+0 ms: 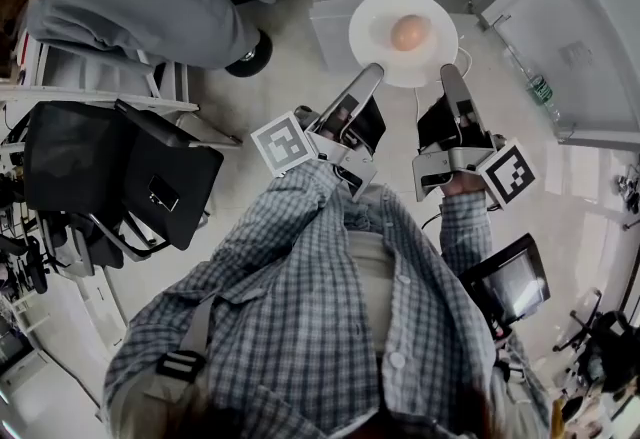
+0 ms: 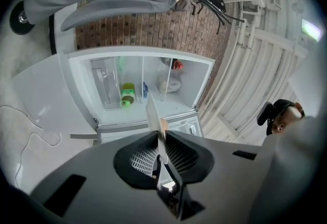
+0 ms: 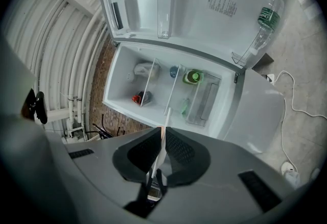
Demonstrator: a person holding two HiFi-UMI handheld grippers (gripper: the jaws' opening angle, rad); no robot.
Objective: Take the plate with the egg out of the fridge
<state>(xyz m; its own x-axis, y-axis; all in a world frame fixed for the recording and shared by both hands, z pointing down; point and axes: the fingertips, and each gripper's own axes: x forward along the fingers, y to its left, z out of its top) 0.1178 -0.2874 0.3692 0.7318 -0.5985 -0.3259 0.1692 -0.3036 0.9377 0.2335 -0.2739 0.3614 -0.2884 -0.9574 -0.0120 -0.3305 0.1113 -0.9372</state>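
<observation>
Tongs, both left tongs (image 1: 371, 73) and right tongs (image 1: 449, 73), are clamping the round white plate (image 1: 376, 25) by its rim; brown egg (image 1: 410, 32) is sitting on it.

We recorded a white plate (image 1: 375, 32) carrying a pale tan egg (image 1: 410, 32). We noted black-and-white square markers on the cubes (image 1: 284, 144), a blue-grey checked shirt (image 1: 320, 327), a white fridge (image 2: 82, 85), a red-brown brick wall (image 2: 153, 29) and a green jar (image 2: 127, 95).
</observation>
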